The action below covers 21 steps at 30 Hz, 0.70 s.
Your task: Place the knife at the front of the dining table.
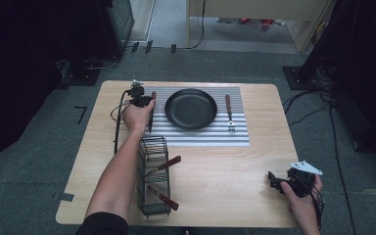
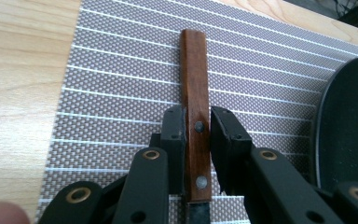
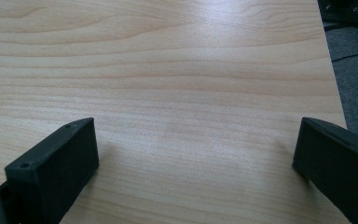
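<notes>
So nearest the person, the right hand-held gripper [image 1: 279, 181] is sitting low over the bare front-right corner of the worktop [image 1: 215, 166] with its jaws spread wide and nothing between them, so nothing much is going wrong there unless it's drifting off the edge. Just left of centre the wire cutlery basket [image 1: 152, 176] is standing with two wooden-handled utensils [image 1: 164, 165] sticking out toward the right, and the left forearm is reaching right past it, so I'm thinking a sleeve or elbow could be clipping the basket and tipping it. Further out, the left hand-held gripper [image 2: 197, 140] is over the striped placemat [image 2: 121, 93], straddling the wooden handle of a knife [image 2: 196, 93], which is lying on the mat just left of the black plate [image 1: 191, 108]. In the left gripper view the jaws are sitting right up against both sides of the handle near the rivets, though a thin gap looks to be showing on each side, so I honestly can't tell if it's pinching or just letting go. If it's gripping that lightly near the blade end, the knife could be pivoting or slipping out on a lift, and swinging it could be knocking the plate rim. The fork [image 1: 229, 113] on the far side of the plate is lying well clear of all this.
</notes>
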Tool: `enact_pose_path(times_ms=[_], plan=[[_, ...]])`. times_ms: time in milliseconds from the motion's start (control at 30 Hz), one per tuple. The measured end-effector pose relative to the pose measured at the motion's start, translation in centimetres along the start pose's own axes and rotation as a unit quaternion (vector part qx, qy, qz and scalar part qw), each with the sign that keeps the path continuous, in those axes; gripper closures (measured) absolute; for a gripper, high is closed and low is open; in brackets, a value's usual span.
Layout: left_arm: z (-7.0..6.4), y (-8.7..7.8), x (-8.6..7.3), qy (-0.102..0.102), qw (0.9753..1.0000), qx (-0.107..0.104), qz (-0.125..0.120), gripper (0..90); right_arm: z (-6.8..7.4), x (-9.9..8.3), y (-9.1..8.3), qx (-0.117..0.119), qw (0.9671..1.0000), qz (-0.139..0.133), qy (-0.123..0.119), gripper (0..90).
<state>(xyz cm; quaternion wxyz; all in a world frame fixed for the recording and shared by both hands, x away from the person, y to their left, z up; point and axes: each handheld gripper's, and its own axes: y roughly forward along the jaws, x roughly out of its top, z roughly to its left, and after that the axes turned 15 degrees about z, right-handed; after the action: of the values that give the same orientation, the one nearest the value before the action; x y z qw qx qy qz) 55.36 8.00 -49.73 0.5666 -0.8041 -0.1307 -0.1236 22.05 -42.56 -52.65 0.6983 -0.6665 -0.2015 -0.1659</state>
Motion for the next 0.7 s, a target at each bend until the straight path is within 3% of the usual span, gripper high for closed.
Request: enact_pose_path(times_ms=[100, 200, 367, 433, 467, 667, 700], plan=[[0.07, -0.13, -0.06, 0.0, 0.9999, -0.007, -0.008, 73.1, -0.01, 0.0, 0.0, 0.0, 1.0, 0.0, -0.001, 0.0], [-0.09, -0.54, -0.23, 0.014, 0.9997, -0.003, -0.019, 66.1, -0.01, 0.0, 0.0, 0.0, 1.0, 0.0, -0.001, 0.0], [-0.24, -0.37, -0.37, 0.028, 0.9994, 0.006, -0.018, 69.1, -0.01, 0.0, 0.0, 0.0, 1.0, 0.0, -0.001, 0.0], [-0.42, 0.04, -0.53, 0.047, 0.9988, 0.01, -0.011, 72.9, -0.01, 0.0, 0.0, 0.0, 1.0, 0.0, -0.001, 0.0], [-0.59, 0.28, -0.74, 0.064, 0.9976, 0.023, -0.017, 75.3, -0.01, 0.0, 0.0, 0.0, 1.0, 0.0, -0.001, 0.0], [-0.53, 0.26, -0.67, 0.053, 0.9983, 0.017, -0.014, 77.8, 0.0, 0.0, 0.0, 0.0, 1.0, 0.0, 0.0, 0.0], [-0.45, 0.23, -0.59, 0.043, 0.9989, 0.012, -0.012, 77.8, 0.0, 0.0, 0.0, 0.0, 1.0, 0.0, 0.0, 0.0]])
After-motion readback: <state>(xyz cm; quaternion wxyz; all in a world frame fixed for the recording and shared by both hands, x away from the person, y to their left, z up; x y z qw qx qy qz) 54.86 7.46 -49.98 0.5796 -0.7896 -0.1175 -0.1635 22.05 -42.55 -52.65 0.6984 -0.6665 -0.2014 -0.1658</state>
